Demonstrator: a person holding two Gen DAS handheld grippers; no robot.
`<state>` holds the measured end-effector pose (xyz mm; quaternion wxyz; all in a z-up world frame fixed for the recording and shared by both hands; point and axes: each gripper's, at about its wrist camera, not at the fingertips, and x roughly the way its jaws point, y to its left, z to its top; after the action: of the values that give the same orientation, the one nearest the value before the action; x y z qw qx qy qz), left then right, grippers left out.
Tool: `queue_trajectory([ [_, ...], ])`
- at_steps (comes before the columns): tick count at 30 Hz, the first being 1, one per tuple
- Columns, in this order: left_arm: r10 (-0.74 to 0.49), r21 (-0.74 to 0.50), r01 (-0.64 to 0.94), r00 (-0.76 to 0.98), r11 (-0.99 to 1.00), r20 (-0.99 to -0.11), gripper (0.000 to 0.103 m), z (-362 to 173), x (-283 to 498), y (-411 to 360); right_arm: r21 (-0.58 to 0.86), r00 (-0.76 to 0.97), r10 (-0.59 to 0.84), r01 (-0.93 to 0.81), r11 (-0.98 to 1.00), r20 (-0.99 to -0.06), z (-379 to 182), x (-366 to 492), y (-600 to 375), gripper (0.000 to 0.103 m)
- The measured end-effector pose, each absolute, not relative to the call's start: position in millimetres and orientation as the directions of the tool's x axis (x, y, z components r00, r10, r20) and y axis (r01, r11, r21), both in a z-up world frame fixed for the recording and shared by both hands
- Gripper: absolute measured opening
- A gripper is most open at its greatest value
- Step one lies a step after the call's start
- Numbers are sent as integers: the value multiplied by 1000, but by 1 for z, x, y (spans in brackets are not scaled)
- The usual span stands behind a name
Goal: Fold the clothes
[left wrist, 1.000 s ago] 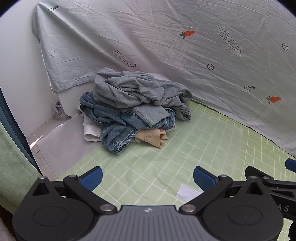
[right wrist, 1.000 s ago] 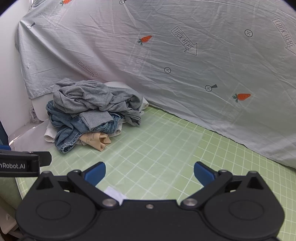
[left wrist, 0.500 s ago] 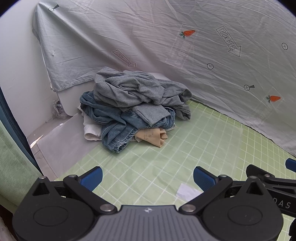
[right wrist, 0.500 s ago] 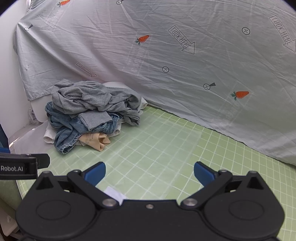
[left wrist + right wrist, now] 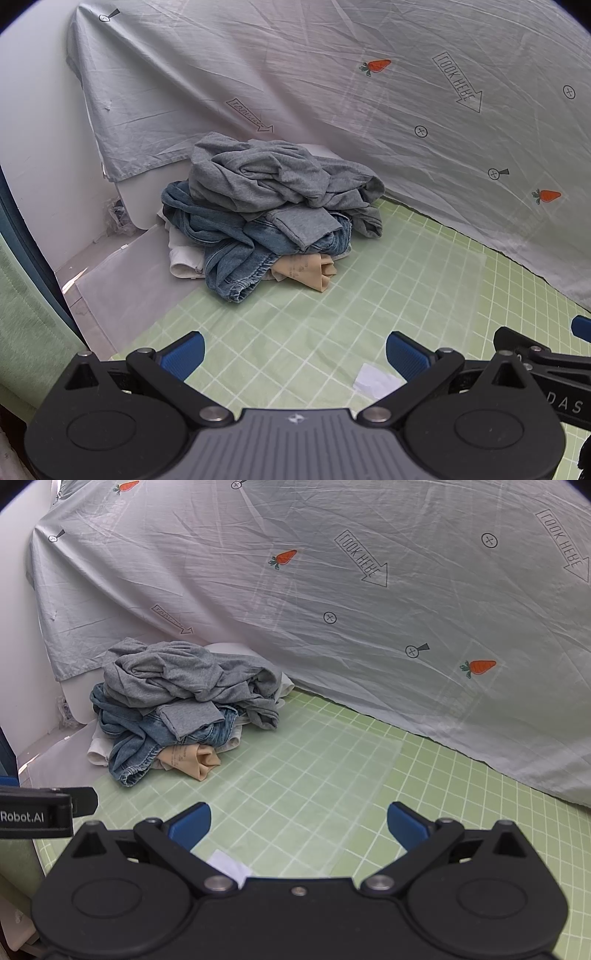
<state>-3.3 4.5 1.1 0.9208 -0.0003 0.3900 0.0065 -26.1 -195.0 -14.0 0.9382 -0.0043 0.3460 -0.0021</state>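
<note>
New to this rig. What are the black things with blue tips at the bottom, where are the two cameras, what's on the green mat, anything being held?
There is no robot arm here. A person carries two handheld grippers, each with a fisheye camera looking forward along its two fingers, so each picture shows its own gripper at the bottom edge.

In the left wrist view, the black frame with blue pads is the left gripper. In the right wrist view it is the right gripper. Both have their jaws wide apart and hold nothing.

On the green grid mat lies a pile of unfolded clothes: a grey top uppermost, blue jeans beneath it, a beige garment poking out in front, and a white garment at the pile's left edge. A small white scrap of paper lies near the grippers. A pale printed sheet hangs behind as a backdrop.
</note>
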Motion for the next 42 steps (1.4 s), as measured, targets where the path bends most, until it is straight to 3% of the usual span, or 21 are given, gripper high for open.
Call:
queue_trajectory([
  [30, 24, 13, -23, 628, 1000, -778, 103, -18, 13, 5, -46, 746, -55, 33, 998, -664, -30, 0, -195, 103],
  [42, 82, 61, -56, 579, 997, -811, 103, -23, 164, 38, -88, 739, -47, -17, 996, -672, -39, 153, -200, 103],
])
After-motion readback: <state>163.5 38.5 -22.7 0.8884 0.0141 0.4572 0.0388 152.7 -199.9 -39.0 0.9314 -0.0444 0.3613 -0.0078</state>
